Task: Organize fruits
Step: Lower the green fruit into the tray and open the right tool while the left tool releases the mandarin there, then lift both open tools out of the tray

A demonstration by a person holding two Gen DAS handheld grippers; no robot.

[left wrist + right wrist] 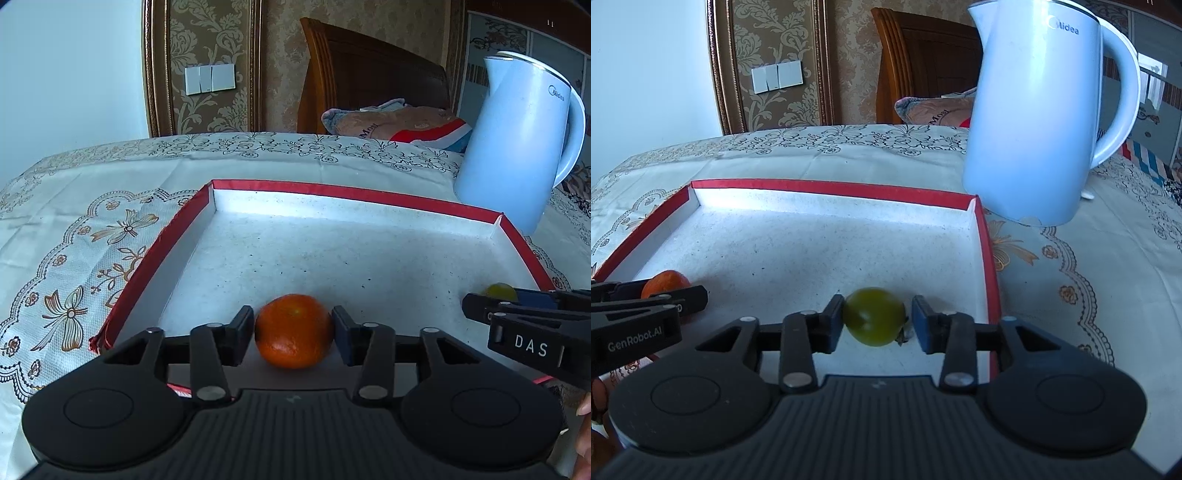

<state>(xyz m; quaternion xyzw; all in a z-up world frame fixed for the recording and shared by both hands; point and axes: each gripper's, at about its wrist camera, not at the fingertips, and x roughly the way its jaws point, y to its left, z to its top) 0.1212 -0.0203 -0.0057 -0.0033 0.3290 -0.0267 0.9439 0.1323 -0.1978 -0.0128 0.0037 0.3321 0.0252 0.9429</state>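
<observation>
I am letting go of two fruits inside the red-edged tray (362, 194). Nearest to me, my left claw (294, 332) is sitting around the orange (294, 331), which is resting on the near part of the tray floor. The pads are right beside its skin, and I think they are no longer squeezing it. To the right, my right claw (878, 320) is standing apart around the green fruit (874, 316). Its left pad is touching the fruit and its right pad is showing a small gap. The green fruit is lying near the tray's right wall.

I think the putting-down step is almost done. Next I need to open both claws wider and pull them back gently, so the round fruits are not rolling away.

Farther off, a pale blue kettle (1030, 122) is standing on the table (110, 206) just past the tray's far right corner.
</observation>
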